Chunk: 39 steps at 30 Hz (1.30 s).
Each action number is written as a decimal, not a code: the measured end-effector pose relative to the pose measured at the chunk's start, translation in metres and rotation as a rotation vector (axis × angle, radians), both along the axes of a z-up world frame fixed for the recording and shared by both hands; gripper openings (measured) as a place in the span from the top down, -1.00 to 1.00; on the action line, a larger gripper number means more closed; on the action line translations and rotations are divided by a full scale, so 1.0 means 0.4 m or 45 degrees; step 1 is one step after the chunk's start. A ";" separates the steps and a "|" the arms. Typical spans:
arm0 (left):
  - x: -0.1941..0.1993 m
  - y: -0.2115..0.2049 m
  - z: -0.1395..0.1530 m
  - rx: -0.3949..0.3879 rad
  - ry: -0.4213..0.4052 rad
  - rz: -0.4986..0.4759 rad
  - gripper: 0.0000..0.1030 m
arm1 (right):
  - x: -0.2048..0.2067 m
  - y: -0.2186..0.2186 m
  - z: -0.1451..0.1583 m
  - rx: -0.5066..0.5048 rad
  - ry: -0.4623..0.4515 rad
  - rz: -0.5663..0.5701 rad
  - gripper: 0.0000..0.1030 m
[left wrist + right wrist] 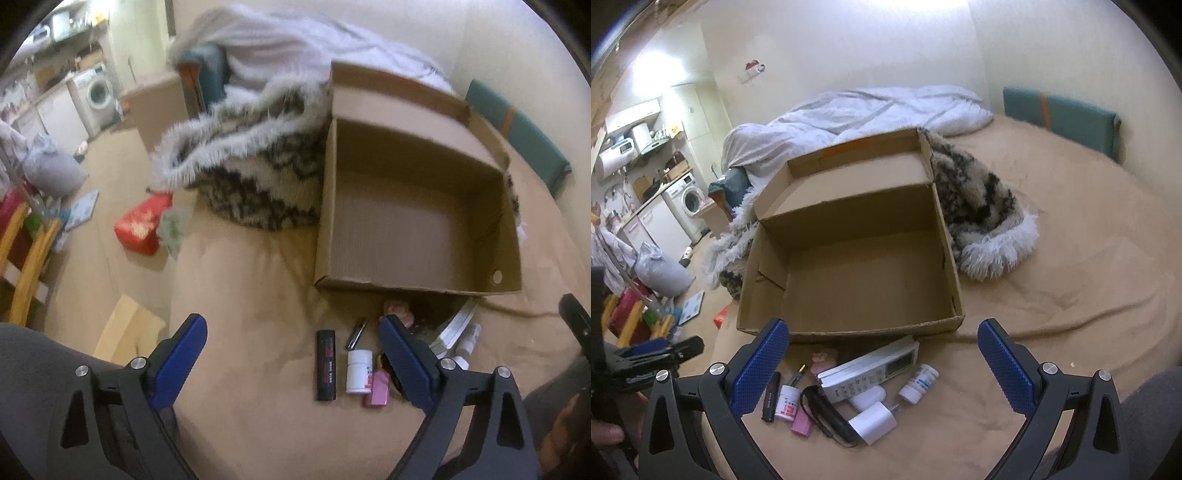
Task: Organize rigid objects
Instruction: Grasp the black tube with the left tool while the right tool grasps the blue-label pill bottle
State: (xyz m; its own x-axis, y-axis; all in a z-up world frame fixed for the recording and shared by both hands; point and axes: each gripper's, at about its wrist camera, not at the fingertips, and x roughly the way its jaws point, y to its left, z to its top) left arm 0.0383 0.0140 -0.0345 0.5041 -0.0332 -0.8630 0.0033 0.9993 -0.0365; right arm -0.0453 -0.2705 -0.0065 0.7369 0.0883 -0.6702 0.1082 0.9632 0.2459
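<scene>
An open, empty cardboard box [406,240] [857,273] sits on the tan bed. In front of its near wall lie small items: a black stick [326,365] [771,397], a white pill bottle [358,371] [786,402], a pink case [376,389] [802,424], a pen [356,334], a white desk phone [871,369], a white charger plug [873,421], a second white bottle [919,382] and a black strapped item [827,413]. My left gripper [291,321] is open above the black stick and pill bottle. My right gripper [882,325] is open above the pile, holding nothing.
A fluffy black-and-white throw [251,162] [982,206] lies against the box's far side, with a white duvet [871,110] behind it. A teal cushion [1060,110] leans on the wall. Off the bed's left edge are a red bag [142,225], a yellow chair [26,258] and a washing machine [96,92].
</scene>
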 end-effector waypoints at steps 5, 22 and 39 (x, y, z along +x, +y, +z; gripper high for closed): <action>0.066 -0.039 -0.074 0.073 0.186 -0.055 -0.75 | 0.054 -0.051 -0.053 0.125 0.166 -0.034 -1.00; 0.157 -0.064 -0.360 0.009 0.653 -0.007 -0.04 | 0.139 -0.092 -0.292 0.351 0.717 -0.060 -0.39; 0.148 -0.029 -0.379 -0.056 0.633 0.017 0.67 | 0.213 -0.041 -0.379 0.317 0.795 -0.086 0.44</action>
